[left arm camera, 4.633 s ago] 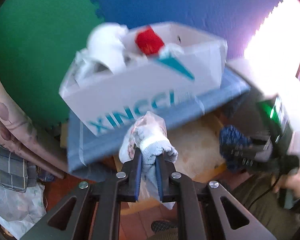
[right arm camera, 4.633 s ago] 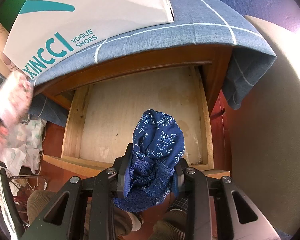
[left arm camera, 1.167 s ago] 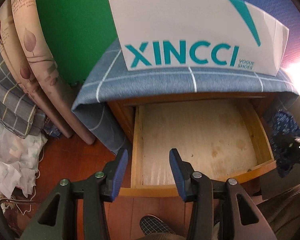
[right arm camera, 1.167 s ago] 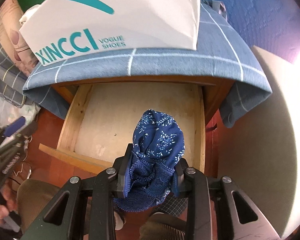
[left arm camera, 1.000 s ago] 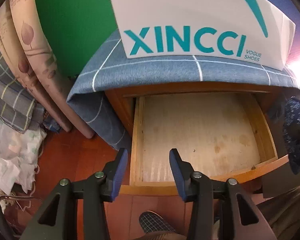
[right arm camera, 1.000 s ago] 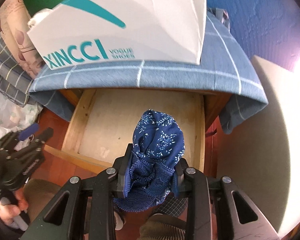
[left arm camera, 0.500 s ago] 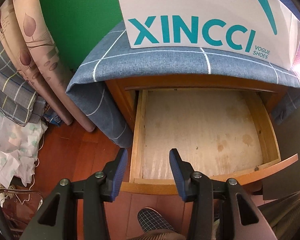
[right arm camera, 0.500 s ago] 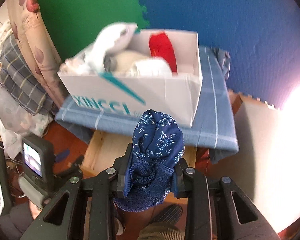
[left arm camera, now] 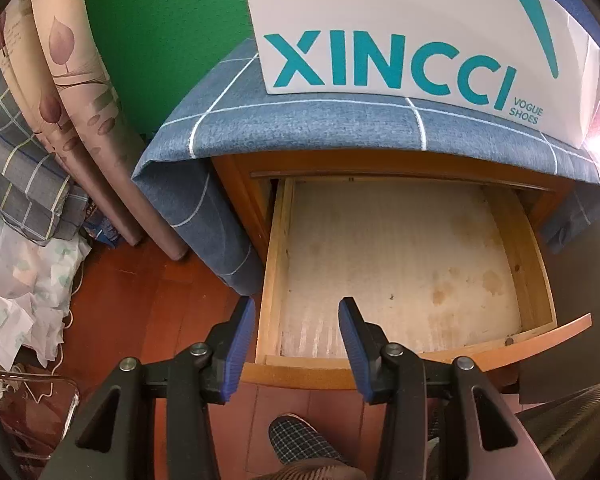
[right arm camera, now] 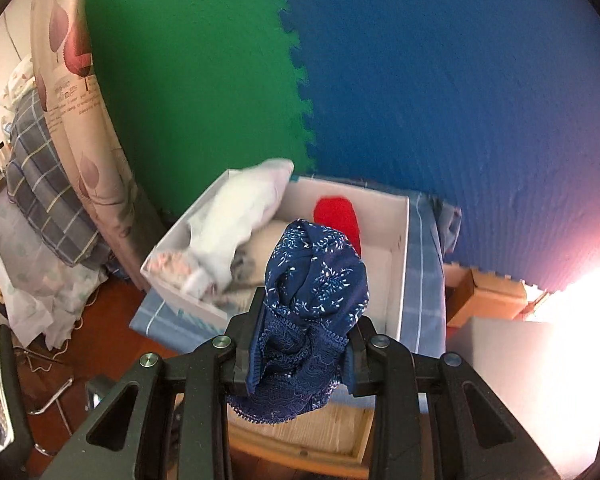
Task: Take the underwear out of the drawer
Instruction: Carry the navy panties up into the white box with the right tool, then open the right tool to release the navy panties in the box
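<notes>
My right gripper (right arm camera: pixel 306 344) is shut on dark blue floral underwear (right arm camera: pixel 316 276) with a lace hem, held high in front of the white shoe box (right arm camera: pixel 402 264). Inside that box lie a white bundle (right arm camera: pixel 240 216) and a red piece (right arm camera: pixel 338 216). In the left wrist view the wooden drawer (left arm camera: pixel 276 240) stands pulled out with a bare, stained bottom and nothing in it. My left gripper (left arm camera: pixel 296 322) hangs open over the drawer's front left corner, with nothing between its fingers. The same box, printed XINCCI (left arm camera: pixel 388 68), sits on the cabinet above.
A blue checked cloth (left arm camera: pixel 300 124) covers the cabinet top and hangs down its left side. Rolled bedding (left arm camera: pixel 60 80) and crumpled fabric (left arm camera: pixel 16 280) crowd the red floor at left. A checked slipper (left arm camera: pixel 300 438) shows below the drawer. Green and blue foam mats (right arm camera: pixel 420 80) line the wall.
My right gripper has risen with the blue underwear from over the drawer to above the box, whose inside now shows. The left gripper has stayed over the drawer's front.
</notes>
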